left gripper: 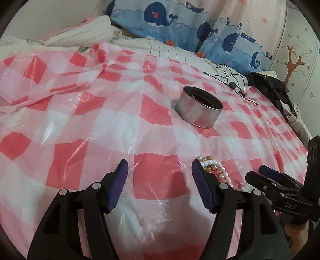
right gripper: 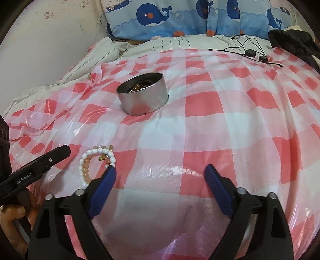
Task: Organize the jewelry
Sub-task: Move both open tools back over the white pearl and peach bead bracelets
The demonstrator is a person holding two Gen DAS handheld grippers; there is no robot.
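A pile of bead bracelets (left gripper: 215, 169) (right gripper: 96, 162), white, peach and amber, lies on the pink-and-white checked plastic sheet (left gripper: 100, 112). My left gripper (left gripper: 160, 167) is open with only the sheet between its pads; its right pad sits against the pile's left side. My right gripper (right gripper: 161, 170) is open wide and empty, its left pad tip touching the pile's right end. A round metal tin (left gripper: 199, 107) (right gripper: 143, 94) stands farther back on the sheet with beaded pieces inside. Each view shows one finger (left gripper: 269, 173) (right gripper: 58, 153) of the other gripper.
Whale-print pillows (left gripper: 180, 22) (right gripper: 180, 18) lean at the head of the bed. Black cables with small adapters (left gripper: 233, 84) (right gripper: 252, 53) and a black bundle (left gripper: 268, 84) lie at the back right. Striped white bedding (right gripper: 104, 54) is bunched by the wall on the left.
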